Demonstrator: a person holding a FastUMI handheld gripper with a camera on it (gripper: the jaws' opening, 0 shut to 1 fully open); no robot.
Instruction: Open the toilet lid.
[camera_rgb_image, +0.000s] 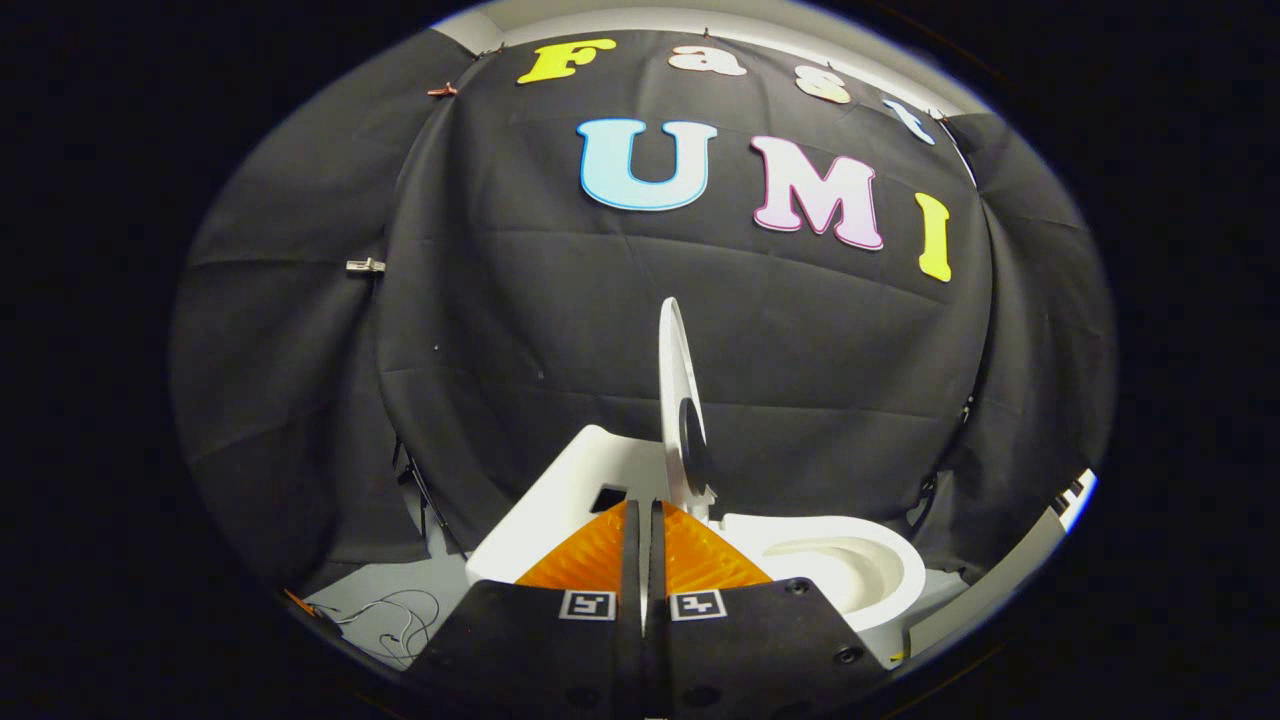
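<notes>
Two fingers of your gripper (645, 520) meet tip to tip, holding nothing. Just beyond them the white toilet lid (678, 400) stands upright, edge-on, beside the open bowl (850, 570).

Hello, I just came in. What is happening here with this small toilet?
A person is working on a small white toilet with hand-held tongs. The toilet lid already stands upright, seen edge-on, so the bowl beside it lies uncovered. The fingers of the tongs are nearly together, with just a thin gap, and point at the base of the lid near its hinge. I cannot tell whether they pinch the lid's lower edge. Black cloth hangs behind as the booth's wall.
</notes>
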